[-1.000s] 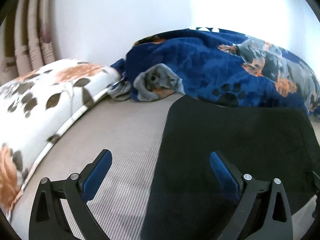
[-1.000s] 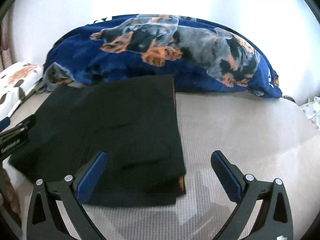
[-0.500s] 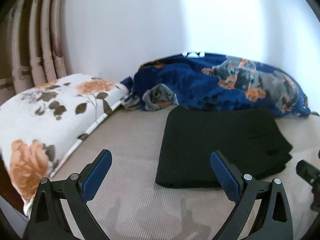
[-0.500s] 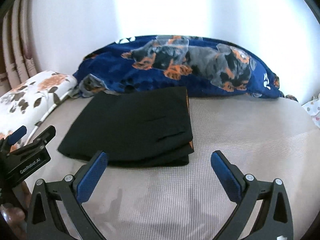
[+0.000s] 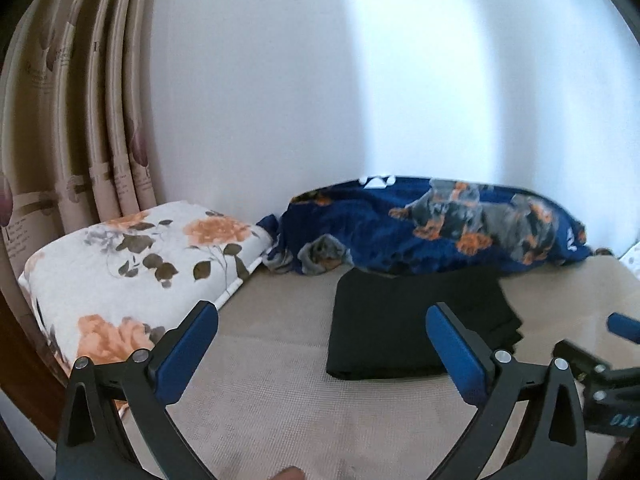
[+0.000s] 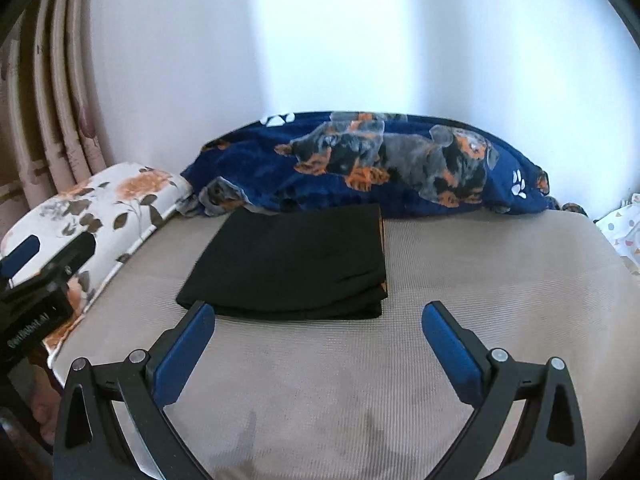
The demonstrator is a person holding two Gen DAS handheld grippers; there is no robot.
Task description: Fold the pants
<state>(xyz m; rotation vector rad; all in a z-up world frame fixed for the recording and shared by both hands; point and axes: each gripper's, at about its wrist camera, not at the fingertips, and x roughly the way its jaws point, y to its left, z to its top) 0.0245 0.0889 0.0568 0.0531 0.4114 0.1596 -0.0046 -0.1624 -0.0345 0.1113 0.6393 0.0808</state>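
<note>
Pants point(image 6: 296, 260), black and folded into a flat rectangle, lay on the beige mattress point(image 6: 480, 280) toward its far edge, their far side touching the blue dog-print blanket point(image 6: 380, 160) bunched along the wall. A thin orange lining showed at their right edge. The left gripper point(image 5: 322, 344) hung above the mattress with its blue-padded jaws spread wide and holding nothing; the pants lay ahead of it and to its right, partly behind its right finger. The right gripper point(image 6: 318, 342) was likewise spread wide and empty, with the pants just beyond its left fingertip and clear of it. A floral pillow point(image 5: 132, 264) sat at the mattress's far left corner, beside the blanket and in front of the curtain point(image 5: 80, 120). Each gripper showed at the edge of the other's view, the two well apart.
</note>
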